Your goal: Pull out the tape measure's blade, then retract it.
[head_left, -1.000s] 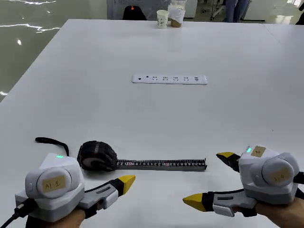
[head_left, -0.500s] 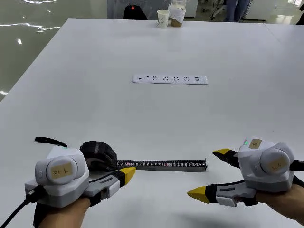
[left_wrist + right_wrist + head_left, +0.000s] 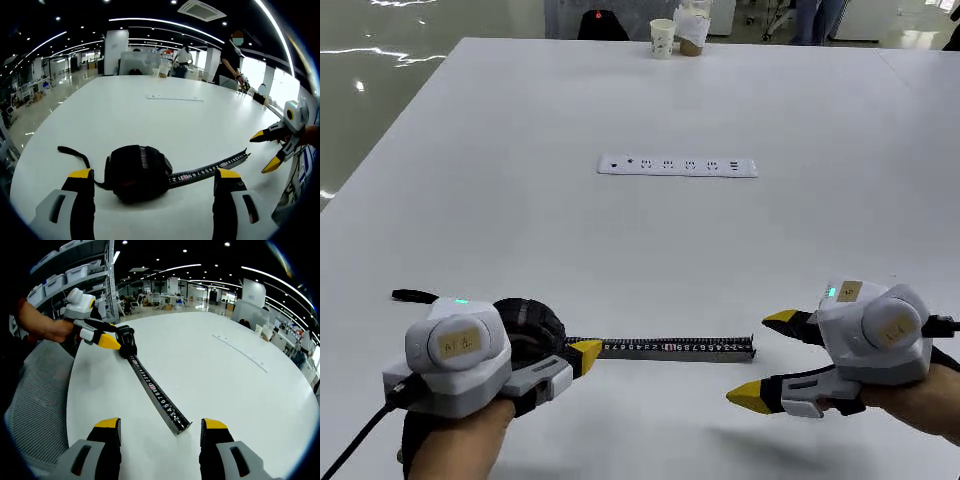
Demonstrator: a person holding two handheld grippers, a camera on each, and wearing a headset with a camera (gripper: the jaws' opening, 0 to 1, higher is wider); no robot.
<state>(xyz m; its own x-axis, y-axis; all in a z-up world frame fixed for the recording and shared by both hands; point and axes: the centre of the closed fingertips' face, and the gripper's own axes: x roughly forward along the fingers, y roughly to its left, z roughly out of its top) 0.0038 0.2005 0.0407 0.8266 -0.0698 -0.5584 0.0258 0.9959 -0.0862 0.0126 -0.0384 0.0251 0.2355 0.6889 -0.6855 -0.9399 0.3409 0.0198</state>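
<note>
A black tape measure (image 3: 532, 322) lies on the white table (image 3: 650, 250) with its blade (image 3: 670, 347) drawn out to the right and flat on the surface. My left gripper (image 3: 565, 345) is open, and in the left gripper view its jaws stand on either side of the case (image 3: 139, 170) without touching it. My right gripper (image 3: 762, 357) is open just right of the blade's end hook (image 3: 752, 347). In the right gripper view the end hook (image 3: 182, 427) lies between and just ahead of the jaws of my right gripper (image 3: 161, 423).
The tape's black wrist strap (image 3: 413, 296) trails left of the case. A white power strip (image 3: 677, 167) lies mid-table, and paper cups (image 3: 663, 40) stand at the far edge. The table's left edge runs close to my left hand. People stand beyond the table.
My left gripper has moved forward until its jaws flank the tape's case. My right gripper has risen slightly and edged toward the blade's end. The tape has not moved.
</note>
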